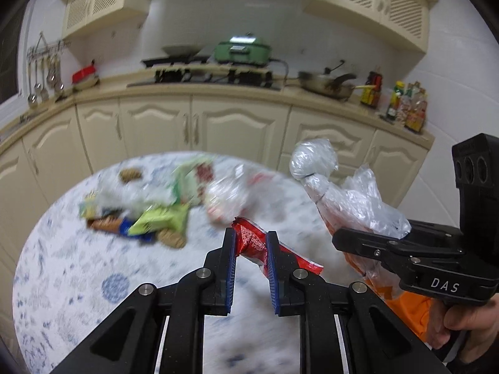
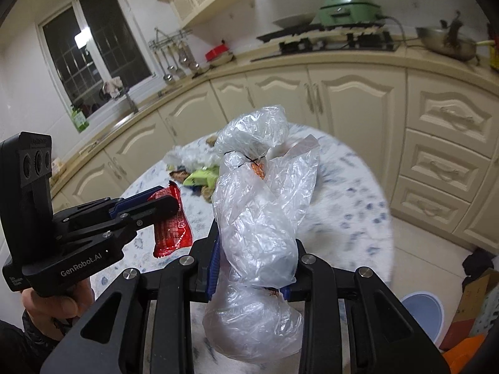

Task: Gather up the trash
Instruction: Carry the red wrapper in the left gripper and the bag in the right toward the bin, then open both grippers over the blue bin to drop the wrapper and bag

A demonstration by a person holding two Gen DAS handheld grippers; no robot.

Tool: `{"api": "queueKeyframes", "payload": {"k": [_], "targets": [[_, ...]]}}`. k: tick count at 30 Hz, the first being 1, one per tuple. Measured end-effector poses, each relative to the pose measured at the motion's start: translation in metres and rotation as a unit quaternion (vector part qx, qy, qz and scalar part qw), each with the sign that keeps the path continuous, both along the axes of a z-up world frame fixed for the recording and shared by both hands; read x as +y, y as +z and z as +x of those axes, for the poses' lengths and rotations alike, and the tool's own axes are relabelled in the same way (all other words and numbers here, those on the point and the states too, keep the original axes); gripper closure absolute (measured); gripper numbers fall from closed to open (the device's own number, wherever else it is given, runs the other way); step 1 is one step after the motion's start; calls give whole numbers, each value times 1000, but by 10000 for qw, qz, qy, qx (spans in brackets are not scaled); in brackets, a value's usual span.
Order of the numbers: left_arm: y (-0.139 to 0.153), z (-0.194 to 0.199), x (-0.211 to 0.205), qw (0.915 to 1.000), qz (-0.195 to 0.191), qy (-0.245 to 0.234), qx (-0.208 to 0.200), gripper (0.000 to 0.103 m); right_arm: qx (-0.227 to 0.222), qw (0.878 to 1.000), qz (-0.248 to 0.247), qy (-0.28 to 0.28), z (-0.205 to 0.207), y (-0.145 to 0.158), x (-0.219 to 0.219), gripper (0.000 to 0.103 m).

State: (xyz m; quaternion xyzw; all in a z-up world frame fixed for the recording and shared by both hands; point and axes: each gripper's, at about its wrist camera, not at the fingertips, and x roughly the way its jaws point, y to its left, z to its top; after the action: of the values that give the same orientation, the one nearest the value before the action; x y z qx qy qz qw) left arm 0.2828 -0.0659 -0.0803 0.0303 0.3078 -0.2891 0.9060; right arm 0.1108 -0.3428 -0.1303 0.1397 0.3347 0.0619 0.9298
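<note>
Your left gripper (image 1: 250, 243) pinches the red wrapper (image 1: 253, 241), and your right gripper (image 2: 256, 260) squeezes the clear plastic bag (image 2: 259, 205) above the table (image 1: 71, 265).

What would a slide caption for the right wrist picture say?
Right gripper clamps a clear plastic bag above the round table, while the left gripper holds a red wrapper.

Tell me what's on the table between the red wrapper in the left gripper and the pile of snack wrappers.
Nothing: in the left wrist view, only bare patterned tablecloth shows between the red wrapper and the wrapper pile.
</note>
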Motion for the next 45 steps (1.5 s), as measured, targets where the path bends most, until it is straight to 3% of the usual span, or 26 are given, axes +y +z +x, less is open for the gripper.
{"api": "queueKeyframes", "payload": {"k": [10,19,29,35,41,45], "targets": [[30,-51,-90,9957,-225,-847,-310,89,-393,9918,-274,-1187,-80,40,-83,73],[16,-75,-188,9875,-319,-1537,-137,89,-228,9700,-467,-2373,-155,36,-165,73],[-58,-55,-306,9814,170,-1828,561,89,380,9505,-132,-3082,-198,-39,-241,73],[-107,-23,-378,9734,619,-1924,1079,89,888,9426,161,-3216,-191,-99,-273,73],[-153,15,-431,9622,814,-2017,1641,88,1247,9352,393,-3291,-185,-143,-299,73],[-178,37,-454,9553,1072,-2006,1889,82,1443,9300,592,-3327,-179,-170,-317,66]]}}
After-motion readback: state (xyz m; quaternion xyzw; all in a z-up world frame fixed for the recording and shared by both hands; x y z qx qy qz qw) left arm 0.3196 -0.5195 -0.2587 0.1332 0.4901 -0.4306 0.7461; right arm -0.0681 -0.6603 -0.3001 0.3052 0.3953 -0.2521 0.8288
